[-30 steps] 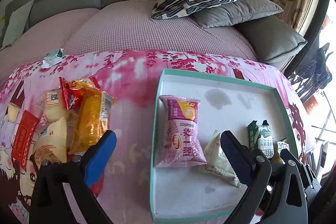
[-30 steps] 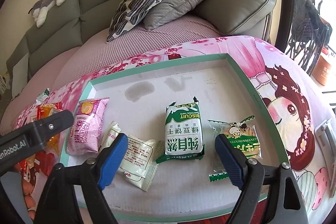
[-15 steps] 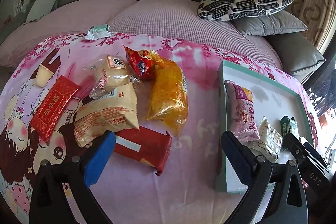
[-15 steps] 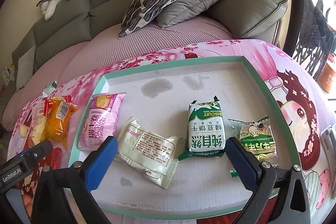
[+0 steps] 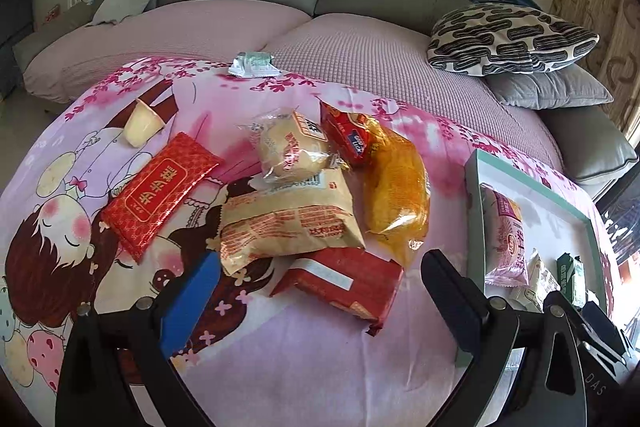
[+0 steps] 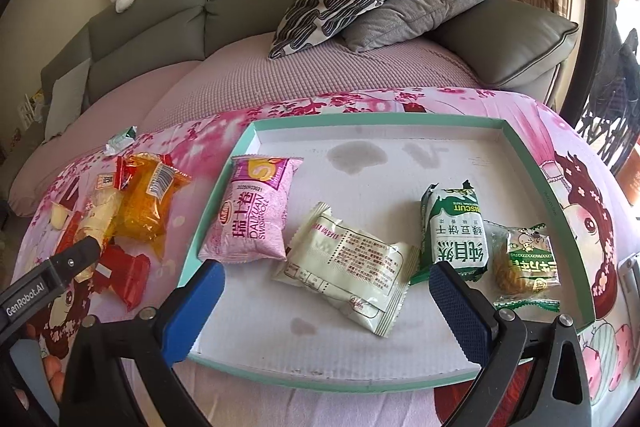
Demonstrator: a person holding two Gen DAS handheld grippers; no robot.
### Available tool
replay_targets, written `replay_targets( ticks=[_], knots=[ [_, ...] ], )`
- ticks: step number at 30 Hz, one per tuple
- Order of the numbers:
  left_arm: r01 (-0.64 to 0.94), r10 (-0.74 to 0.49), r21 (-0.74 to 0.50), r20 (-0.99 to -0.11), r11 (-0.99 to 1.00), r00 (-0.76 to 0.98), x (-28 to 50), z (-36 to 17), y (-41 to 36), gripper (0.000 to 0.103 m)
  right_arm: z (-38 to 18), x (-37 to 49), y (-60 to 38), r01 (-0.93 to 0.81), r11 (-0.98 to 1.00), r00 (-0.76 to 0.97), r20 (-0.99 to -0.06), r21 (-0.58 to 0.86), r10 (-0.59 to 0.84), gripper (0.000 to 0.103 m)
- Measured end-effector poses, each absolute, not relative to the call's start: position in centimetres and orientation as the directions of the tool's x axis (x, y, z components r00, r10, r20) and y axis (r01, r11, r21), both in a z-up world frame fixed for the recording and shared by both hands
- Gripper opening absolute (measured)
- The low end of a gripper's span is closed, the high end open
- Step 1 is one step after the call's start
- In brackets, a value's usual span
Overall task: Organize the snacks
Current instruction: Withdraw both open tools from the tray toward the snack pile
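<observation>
Left gripper (image 5: 320,287) swung from tray (image 5: 474,211) to snack pile (image 5: 304,203).

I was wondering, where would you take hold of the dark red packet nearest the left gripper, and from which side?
Probably from above, across the short width of the red packet near its middle. It lies flat on the cloth, its far edge tucked under the tan packet, so the near half is freest. The open left gripper already straddles it; its fingers could close on its long edges.
</observation>
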State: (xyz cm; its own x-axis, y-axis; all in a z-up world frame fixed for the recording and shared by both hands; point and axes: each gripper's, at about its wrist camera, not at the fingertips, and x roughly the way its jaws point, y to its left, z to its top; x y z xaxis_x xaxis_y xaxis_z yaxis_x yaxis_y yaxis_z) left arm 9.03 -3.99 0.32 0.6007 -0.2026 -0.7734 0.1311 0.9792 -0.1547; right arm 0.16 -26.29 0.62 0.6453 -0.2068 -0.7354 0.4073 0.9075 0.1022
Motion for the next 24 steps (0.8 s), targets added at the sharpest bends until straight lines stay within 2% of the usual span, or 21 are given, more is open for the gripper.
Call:
replay_targets(
  ticks=[16,24],
  knots=[
    [-0.061,-0.053,-0.116,-0.779,0.991,0.625,10.2,1.5,3.6,0.101,0.7,2.6,-19.8,0.28,0.95,0.679,-0.728,0.138,-0.094,0.103],
    [-0.097,-0.039,-0.123,-0.791,0.988,0.61,11.0,1.4,6.1,0.1,0.7,3.9,-16.0,0.203,0.968,0.699,-0.714,0.15,-0.036,0.103]
  ],
)
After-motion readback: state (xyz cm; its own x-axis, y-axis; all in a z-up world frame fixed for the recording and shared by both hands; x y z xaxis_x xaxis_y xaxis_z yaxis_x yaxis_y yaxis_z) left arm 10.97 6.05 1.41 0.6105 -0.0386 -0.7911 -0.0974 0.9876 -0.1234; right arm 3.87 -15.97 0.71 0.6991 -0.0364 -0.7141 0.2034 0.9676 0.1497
